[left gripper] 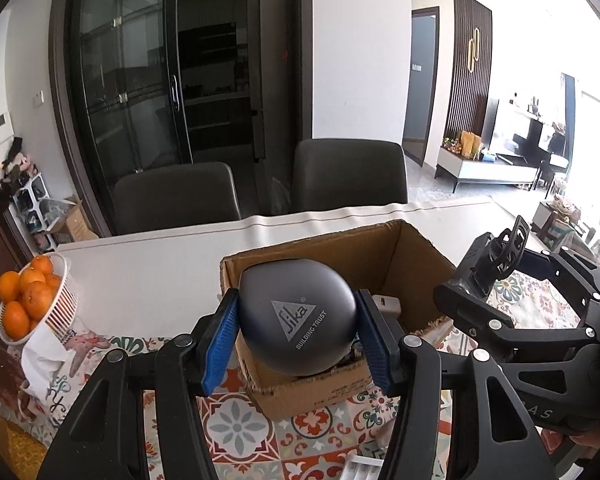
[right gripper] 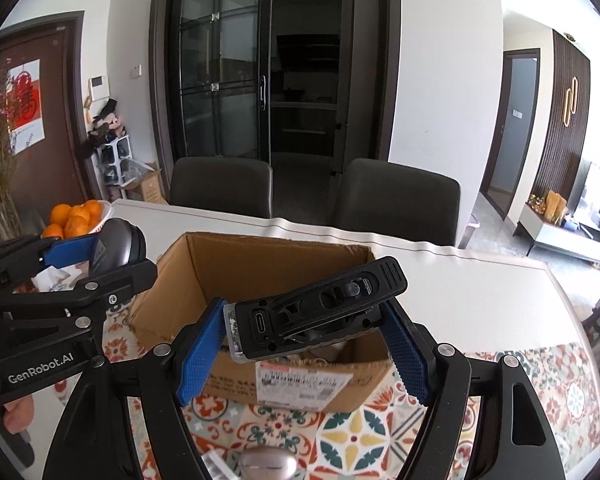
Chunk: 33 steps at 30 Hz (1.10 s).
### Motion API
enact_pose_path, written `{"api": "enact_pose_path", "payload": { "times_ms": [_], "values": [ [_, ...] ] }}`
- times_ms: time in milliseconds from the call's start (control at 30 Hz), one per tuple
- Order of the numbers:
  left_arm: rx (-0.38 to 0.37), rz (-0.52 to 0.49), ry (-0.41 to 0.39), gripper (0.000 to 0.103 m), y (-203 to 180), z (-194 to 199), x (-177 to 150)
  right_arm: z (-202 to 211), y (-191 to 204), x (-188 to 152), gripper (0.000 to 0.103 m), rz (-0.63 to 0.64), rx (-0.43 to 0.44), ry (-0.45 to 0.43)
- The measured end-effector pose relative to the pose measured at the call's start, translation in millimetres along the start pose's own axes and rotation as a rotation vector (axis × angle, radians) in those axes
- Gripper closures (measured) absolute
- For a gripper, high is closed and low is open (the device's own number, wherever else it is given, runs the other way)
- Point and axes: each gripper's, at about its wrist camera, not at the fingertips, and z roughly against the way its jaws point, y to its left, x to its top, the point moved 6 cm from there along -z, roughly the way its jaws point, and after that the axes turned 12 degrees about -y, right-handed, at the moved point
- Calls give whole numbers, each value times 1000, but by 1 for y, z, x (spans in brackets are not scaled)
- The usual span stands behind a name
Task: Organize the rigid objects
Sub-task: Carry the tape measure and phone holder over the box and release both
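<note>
Left wrist: left gripper (left gripper: 296,334) clamped across smooth grey case (left gripper: 298,316), above box (left gripper: 416,252); hard, probably light, slippery, so best held at widest girth.

Right wrist: right gripper (right gripper: 302,344) clamped on black clip (right gripper: 320,308), over box; rigid, sides safest.

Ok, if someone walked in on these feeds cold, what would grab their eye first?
Probably the dark grey rounded Sika-branded case clamped in the left hand-held gripper, just above the open brown cardboard box. Next, the black clip-backed device with a USB-C port pinched in the right hand-held gripper over that box, then the white basket of oranges far left.
</note>
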Motion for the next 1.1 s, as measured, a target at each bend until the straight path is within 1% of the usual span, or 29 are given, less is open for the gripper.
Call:
{"api": "enact_pose_path", "payload": {
  "times_ms": [100, 367, 500, 600, 667, 700, 767, 800, 900, 933, 967, 1100],
  "values": [
    [-8, 10, 34, 47, 1, -12, -2, -13, -2, 2, 27, 2, 5, 14],
    [-13, 14, 114, 47, 4, -42, -9, -51, -8, -8, 27, -7, 17, 108],
    [-1, 3, 159, 47, 4, -53, -15, -66, -10, -15, 27, 6, 13, 152],
    [-5, -3, 197, 47, 2, -60, -21, -77, -11, -22, 27, 6, 18, 195],
    [-4, -7, 213, 47, 2, -62, -24, -79, -11, -25, 27, 10, 21, 208],
    [-1, -11, 208, 47, 2, -62, -24, -80, -10, -26, 27, 13, 27, 215],
    [16, -30, 199, 41, 3, -60, -21, -83, -10, -29, 27, 12, 38, 229],
    [17, -35, 196, 35, 3, -59, -20, -83, -11, -30, 27, 7, 39, 229],
    [47, -57, 169, 32, 6, -52, -15, -83, -11, -32, 26, -3, 50, 241],
    [57, -63, 164, 29, 7, -51, -14, -81, -10, -31, 24, -3, 46, 236],
    [71, -66, 158, 27, 9, -48, -13, -80, -11, -30, 20, 0, 38, 230],
    [97, -52, 144, 23, 14, -37, -14, -69, -15, -24, 16, 6, -18, 208]
  ]
}}
